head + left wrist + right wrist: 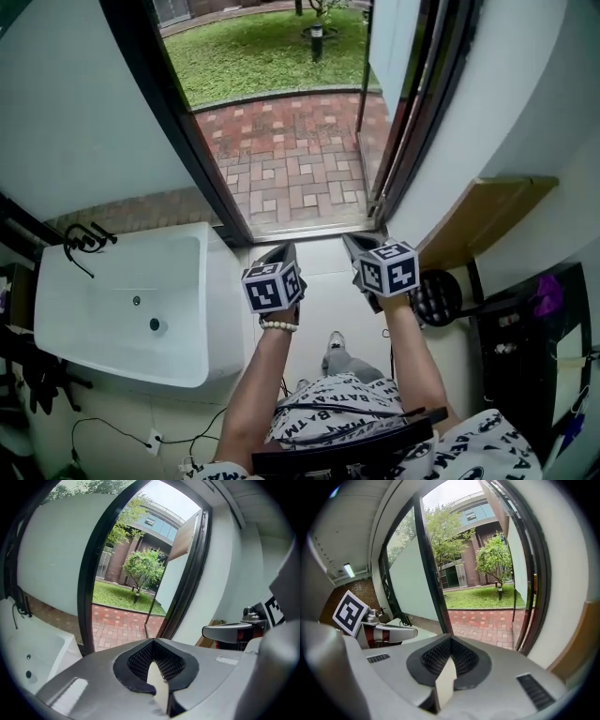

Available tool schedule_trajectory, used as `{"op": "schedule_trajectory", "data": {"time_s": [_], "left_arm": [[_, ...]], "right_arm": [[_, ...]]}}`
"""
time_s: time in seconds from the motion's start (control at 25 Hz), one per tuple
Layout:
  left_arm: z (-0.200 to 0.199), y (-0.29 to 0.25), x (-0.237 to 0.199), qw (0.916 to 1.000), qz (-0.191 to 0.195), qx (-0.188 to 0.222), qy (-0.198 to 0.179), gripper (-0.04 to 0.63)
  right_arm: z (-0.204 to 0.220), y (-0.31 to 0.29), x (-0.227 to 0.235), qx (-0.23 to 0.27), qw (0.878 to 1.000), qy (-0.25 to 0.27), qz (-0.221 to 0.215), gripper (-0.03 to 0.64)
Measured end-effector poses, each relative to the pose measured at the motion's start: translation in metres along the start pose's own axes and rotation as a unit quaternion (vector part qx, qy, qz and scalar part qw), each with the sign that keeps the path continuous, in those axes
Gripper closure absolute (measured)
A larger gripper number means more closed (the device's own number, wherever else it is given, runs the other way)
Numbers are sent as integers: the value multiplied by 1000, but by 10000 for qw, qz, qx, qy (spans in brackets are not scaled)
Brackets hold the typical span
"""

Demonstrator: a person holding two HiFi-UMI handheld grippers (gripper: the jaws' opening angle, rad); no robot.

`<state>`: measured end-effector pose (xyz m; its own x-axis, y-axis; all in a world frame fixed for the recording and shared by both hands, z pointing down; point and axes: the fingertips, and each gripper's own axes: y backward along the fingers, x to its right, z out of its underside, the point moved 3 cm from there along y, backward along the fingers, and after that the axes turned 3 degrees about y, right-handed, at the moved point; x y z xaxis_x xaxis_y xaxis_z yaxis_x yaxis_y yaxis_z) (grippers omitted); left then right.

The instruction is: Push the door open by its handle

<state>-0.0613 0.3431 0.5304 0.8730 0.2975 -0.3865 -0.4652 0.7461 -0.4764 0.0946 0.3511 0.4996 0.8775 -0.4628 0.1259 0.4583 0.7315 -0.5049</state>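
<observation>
The doorway stands open, and the glass door is swung outward at the upper right. It also shows as the door in the left gripper view and the door in the right gripper view. I cannot make out its handle. My left gripper and right gripper are held side by side just inside the threshold, pointing out and touching nothing. The left gripper is shut and empty, and so is the right gripper.
A white basin with a black tap fills the left side beside the dark door frame. A wooden shelf and dark furniture stand at the right. Beyond the brick paving lies a lawn.
</observation>
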Motion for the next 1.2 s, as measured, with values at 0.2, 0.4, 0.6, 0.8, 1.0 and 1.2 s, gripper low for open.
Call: {"op": "schedule_trajectory", "data": {"time_s": [0.2, 0.4, 0.6, 0.8, 1.0, 1.2], "left_arm": [[8, 31, -2, 9999, -28, 108, -18, 609], [4, 48, 0, 9996, -25, 267, -125, 609], [0, 55, 1, 9994, 47, 332, -129, 609], [2, 53, 7, 9993, 143, 351, -39, 609], [-7, 54, 7, 9989, 202, 416, -18, 609], [-10, 50, 6, 9987, 226, 460, -4, 609]], "right_arm": [[11, 21, -16, 87, 9999, -76, 117, 603], [14, 30, -29, 202, 9996, -74, 171, 601], [15, 32, -42, 187, 9997, -36, 126, 603], [15, 37, -39, 224, 9997, -11, 131, 602], [6, 39, -41, 308, 9994, 27, 152, 601], [3, 35, -41, 359, 9993, 52, 132, 603]]}}
